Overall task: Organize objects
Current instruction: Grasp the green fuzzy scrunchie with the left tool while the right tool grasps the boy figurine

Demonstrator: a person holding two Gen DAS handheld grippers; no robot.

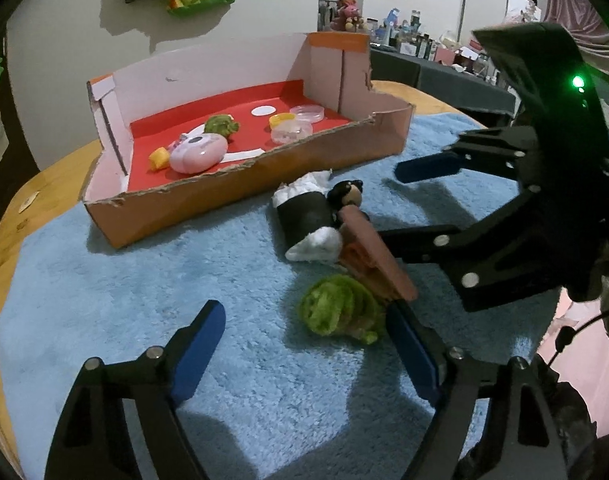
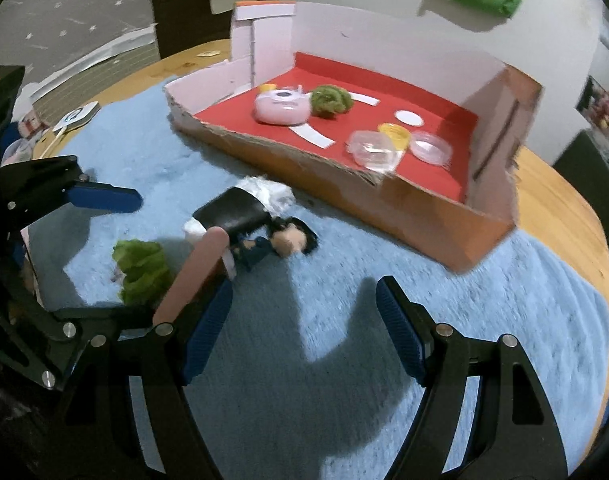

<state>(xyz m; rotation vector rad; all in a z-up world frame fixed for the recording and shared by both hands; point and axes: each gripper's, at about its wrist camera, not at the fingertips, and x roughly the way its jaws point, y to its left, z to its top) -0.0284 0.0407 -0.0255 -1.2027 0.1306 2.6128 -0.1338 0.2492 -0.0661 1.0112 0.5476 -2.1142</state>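
Note:
A green fuzzy toy (image 1: 336, 312) (image 2: 142, 268) lies on the blue rug (image 1: 144, 280), between the fingers of my left gripper (image 1: 304, 332) and close to its right finger. That gripper is open and its pads do not press the toy. Just beyond lie a black roll with white stuffing (image 1: 304, 216) (image 2: 232, 212), a small dark-haired doll (image 1: 346, 196) (image 2: 288, 240) and a slanted pinkish-brown flat piece (image 1: 376, 252) (image 2: 196, 276). My right gripper (image 2: 304, 320) is open over bare rug, its left finger beside the flat piece.
A torn cardboard box with a red floor (image 1: 244, 196) (image 2: 384, 208) stands behind the loose items. It holds a pink round toy (image 2: 282, 106), another green fuzzy toy (image 2: 330, 100), clear containers (image 2: 374, 150) and a yellow cap (image 2: 394, 134). The wooden table (image 2: 556, 200) shows around the rug.

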